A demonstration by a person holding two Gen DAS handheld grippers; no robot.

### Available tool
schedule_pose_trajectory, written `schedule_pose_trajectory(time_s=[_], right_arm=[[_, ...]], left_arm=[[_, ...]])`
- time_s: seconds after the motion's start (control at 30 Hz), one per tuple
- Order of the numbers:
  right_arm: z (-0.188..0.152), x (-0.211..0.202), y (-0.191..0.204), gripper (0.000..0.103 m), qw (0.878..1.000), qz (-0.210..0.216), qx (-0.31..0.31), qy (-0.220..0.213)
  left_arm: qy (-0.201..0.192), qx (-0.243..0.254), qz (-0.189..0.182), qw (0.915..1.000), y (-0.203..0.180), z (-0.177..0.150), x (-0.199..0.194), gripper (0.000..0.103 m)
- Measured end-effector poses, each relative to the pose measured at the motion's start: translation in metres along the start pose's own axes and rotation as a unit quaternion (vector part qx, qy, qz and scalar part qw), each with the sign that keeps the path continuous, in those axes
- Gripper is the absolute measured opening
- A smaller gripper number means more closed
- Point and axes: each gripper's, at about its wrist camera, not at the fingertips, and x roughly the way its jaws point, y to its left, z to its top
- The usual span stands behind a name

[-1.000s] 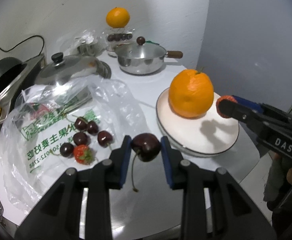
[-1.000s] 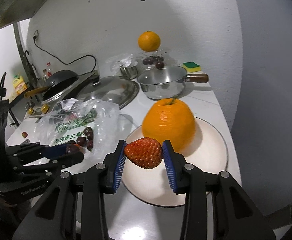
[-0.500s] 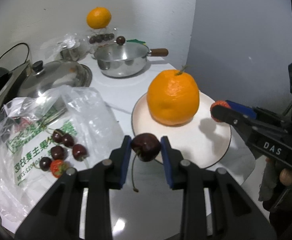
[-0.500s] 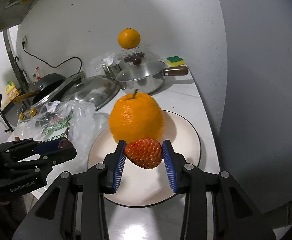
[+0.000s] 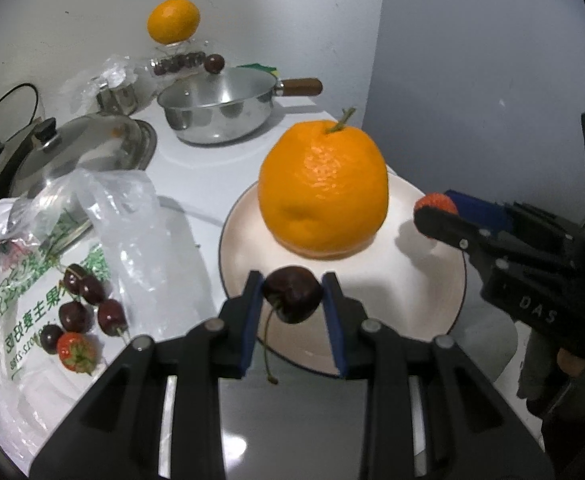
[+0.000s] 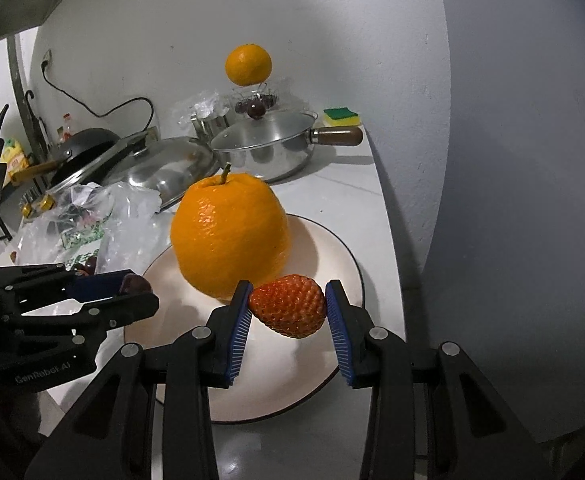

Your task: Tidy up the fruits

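Note:
My left gripper [image 5: 291,300] is shut on a dark cherry [image 5: 291,298] with its stem hanging down, held over the near rim of a cream plate [image 5: 432,292]. A big orange [image 5: 323,190] stands on that plate. My right gripper [image 6: 287,311] is shut on a red strawberry [image 6: 288,310] above the plate [image 6: 332,264], just in front of the orange [image 6: 228,236]. The right gripper [image 5: 438,216] shows at the plate's right side in the left wrist view. Several cherries [image 5: 82,300] and a strawberry [image 5: 76,350] lie on a plastic bag [image 5: 52,280].
A steel pan with a wooden handle [image 5: 220,112], a steel lid [image 5: 72,148], a second orange on a clear container [image 5: 173,20] and a sponge [image 6: 342,116] stand at the back. A wall corner rises right of the plate. The counter edge runs close behind the plate's right side.
Both grippers have moved forward toward the plate, each still holding its fruit. The cherry now hangs over the plate's rim and the strawberry sits closer to the orange.

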Motion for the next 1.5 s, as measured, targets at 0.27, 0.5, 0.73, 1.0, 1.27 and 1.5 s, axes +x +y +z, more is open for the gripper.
schedule_pose_trajectory(time_s=[0.27,0.5,0.73,1.0,1.27,1.5], right_arm=[[-0.002,0.015,0.002,0.04,1.0,-0.008,-0.009,0.021],[-0.003,0.023,0.004,0.04,0.999,-0.012,-0.007,0.034],[-0.003,0.024,0.005,0.04,0.999,-0.014,-0.009,0.04],[-0.001,0.024,0.008,0.046,0.999,-0.015,-0.008,0.046],[0.0,0.013,0.017,0.053,0.999,-0.021,-0.013,0.04],[0.002,0.003,0.031,0.053,0.999,-0.026,-0.021,0.034]], left_arm=[[0.012,-0.002,-0.015,0.9998,0.001,0.0,0.014,0.031],[0.02,0.003,-0.023,0.9995,0.0,0.001,0.021,0.032],[0.02,0.005,-0.024,0.9995,-0.001,0.001,0.02,0.032],[0.008,-0.004,-0.025,0.9996,0.003,0.0,0.011,0.054],[-0.017,-0.014,-0.025,0.9994,0.01,-0.001,-0.008,0.062],[-0.03,-0.023,-0.021,0.9991,0.018,-0.007,-0.024,0.062]])
